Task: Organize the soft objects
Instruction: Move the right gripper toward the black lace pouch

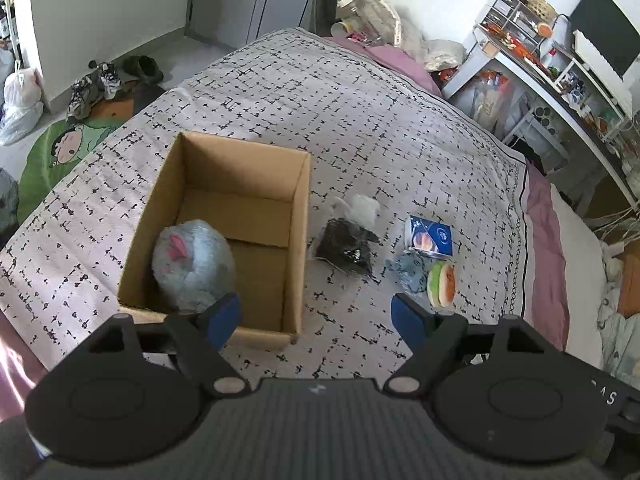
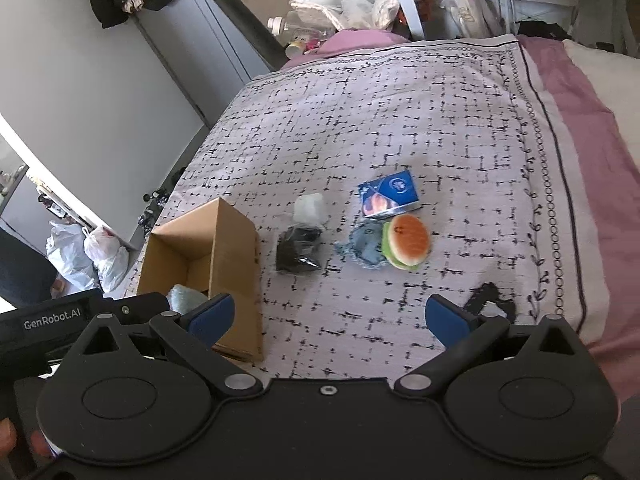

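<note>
An open cardboard box (image 1: 296,216) (image 2: 236,256) sits on the bed with a pale blue plush toy (image 1: 192,264) (image 2: 184,298) in its near left corner. To its right lie a clear bag with a black item (image 1: 346,246) (image 2: 300,250), a white soft item (image 1: 362,208) (image 2: 310,206), a small blue-grey plush (image 1: 408,272) (image 2: 366,246), a burger toy (image 1: 442,282) (image 2: 406,246) and a blue packet (image 1: 430,238) (image 2: 390,194). My left gripper (image 1: 318,318) stands open above the box's near right corner, nothing between its pads. My right gripper (image 2: 330,320) is open and empty, nearer than the toys.
The bedspread (image 1: 360,120) (image 2: 400,112) is pale with a black grid pattern. A dark object (image 2: 488,298) lies by my right fingertip. Shoes (image 1: 96,84) and bags (image 1: 20,100) are on the floor left. A cluttered desk (image 1: 560,64) stands at the right.
</note>
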A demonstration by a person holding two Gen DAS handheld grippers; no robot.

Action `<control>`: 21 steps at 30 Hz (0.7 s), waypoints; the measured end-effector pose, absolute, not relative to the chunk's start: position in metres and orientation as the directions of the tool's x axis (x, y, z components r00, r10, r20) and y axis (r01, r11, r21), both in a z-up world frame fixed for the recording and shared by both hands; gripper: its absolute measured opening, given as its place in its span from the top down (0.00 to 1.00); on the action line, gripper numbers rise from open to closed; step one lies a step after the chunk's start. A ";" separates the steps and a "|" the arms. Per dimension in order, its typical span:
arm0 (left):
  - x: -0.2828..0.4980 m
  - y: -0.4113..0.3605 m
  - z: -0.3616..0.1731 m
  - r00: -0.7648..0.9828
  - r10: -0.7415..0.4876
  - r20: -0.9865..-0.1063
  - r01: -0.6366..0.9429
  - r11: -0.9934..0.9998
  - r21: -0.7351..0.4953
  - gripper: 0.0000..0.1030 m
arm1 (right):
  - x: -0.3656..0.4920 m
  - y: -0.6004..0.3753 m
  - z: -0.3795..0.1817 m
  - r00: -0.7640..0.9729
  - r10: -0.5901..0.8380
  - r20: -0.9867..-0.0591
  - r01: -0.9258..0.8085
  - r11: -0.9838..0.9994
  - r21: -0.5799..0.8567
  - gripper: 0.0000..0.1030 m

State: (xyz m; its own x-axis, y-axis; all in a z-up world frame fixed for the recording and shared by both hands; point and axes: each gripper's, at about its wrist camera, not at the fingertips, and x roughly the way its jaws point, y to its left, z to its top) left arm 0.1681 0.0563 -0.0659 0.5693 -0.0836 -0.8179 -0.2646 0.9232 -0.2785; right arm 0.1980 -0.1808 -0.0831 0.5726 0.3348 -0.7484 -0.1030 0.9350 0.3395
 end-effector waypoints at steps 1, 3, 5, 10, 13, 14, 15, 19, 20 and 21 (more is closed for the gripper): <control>0.167 0.052 -0.065 0.571 -0.079 -0.817 -0.264 0.925 -0.274 0.21 | 0.197 -0.184 -0.083 0.575 0.333 -0.748 -0.102 0.936 0.338 0.00; 0.165 0.045 -0.064 0.572 -0.075 -0.817 -0.261 0.927 -0.268 0.21 | 0.194 -0.191 -0.084 0.577 0.326 -0.749 -0.099 0.938 0.332 0.00; 0.163 0.039 -0.065 0.572 -0.072 -0.817 -0.260 0.929 -0.264 0.21 | 0.192 -0.198 -0.084 0.578 0.322 -0.750 -0.096 0.939 0.330 0.00; 0.157 0.024 -0.067 0.574 -0.060 -0.816 -0.264 0.930 -0.255 0.21 | 0.188 -0.212 -0.088 0.580 0.316 -0.751 -0.086 0.940 0.329 0.00; 0.152 0.018 -0.067 0.588 -0.027 -0.808 -0.295 0.924 -0.246 0.21 | 0.186 -0.219 -0.091 0.576 0.308 -0.757 -0.084 0.944 0.320 0.00; 0.151 0.016 -0.067 0.594 -0.025 -0.804 -0.299 0.921 -0.250 0.21 | 0.185 -0.221 -0.092 0.573 0.305 -0.760 -0.083 0.945 0.317 0.00; 0.150 0.015 -0.067 0.598 -0.024 -0.801 -0.304 0.918 -0.255 0.21 | 0.185 -0.223 -0.094 0.570 0.300 -0.765 -0.081 0.947 0.312 0.00; 0.149 0.006 -0.069 0.598 -0.026 -0.801 -0.308 0.915 -0.261 0.21 | 0.183 -0.230 -0.098 0.567 0.288 -0.772 -0.074 0.951 0.300 0.00; 0.148 0.003 -0.070 0.599 -0.024 -0.801 -0.311 0.914 -0.260 0.21 | 0.184 -0.231 -0.099 0.565 0.286 -0.774 -0.072 0.952 0.299 0.00; 0.148 0.002 -0.071 0.599 -0.024 -0.800 -0.313 0.913 -0.262 0.21 | 0.183 -0.232 -0.100 0.565 0.282 -0.776 -0.069 0.953 0.296 0.00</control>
State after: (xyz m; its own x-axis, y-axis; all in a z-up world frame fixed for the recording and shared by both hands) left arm 0.1479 0.0017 -0.0712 0.5991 -0.0243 -0.8003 -0.3132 0.9128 -0.2622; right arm 0.1834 -0.2318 -0.1003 0.5647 0.2824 -0.7755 -0.0694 0.9526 0.2963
